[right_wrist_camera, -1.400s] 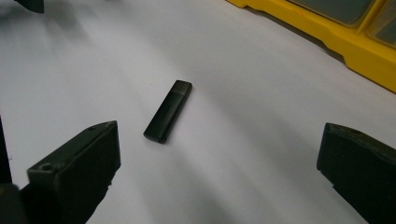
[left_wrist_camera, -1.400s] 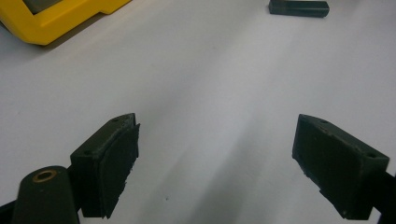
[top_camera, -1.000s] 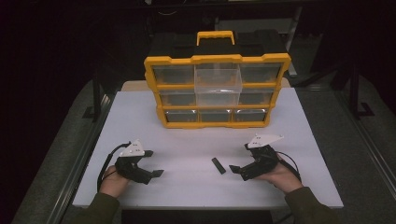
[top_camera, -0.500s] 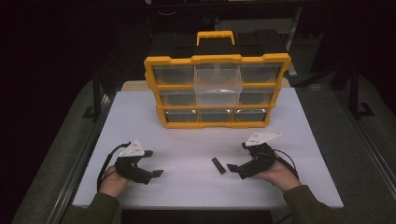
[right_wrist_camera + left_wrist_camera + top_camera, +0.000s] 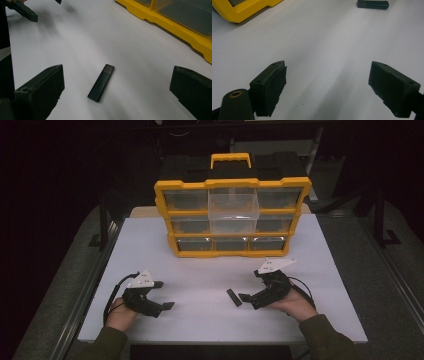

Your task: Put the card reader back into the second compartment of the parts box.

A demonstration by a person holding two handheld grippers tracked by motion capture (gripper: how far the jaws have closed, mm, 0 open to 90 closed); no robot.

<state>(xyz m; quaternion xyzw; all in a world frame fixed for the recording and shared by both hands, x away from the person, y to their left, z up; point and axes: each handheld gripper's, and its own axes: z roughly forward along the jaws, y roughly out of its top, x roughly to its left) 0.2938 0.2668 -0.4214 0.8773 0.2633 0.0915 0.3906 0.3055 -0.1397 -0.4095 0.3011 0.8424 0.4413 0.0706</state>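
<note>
Evidently the small black stick (image 5: 101,82), flat on the white table (image 5: 200,325) before the right gripper (image 5: 117,97), looked light, rigid and smooth, best pinched across its long sides; both grippers' jaws stood spread, the left gripper (image 5: 327,87) idle well apart.

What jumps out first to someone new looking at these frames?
The yellow drawer organizer at the back of the white table, its top-middle clear drawer pulled forward. Nearer, a small black stick lies flat on the table, just ahead of the open right gripper; the left gripper is open too, nothing between its jaws.
</note>
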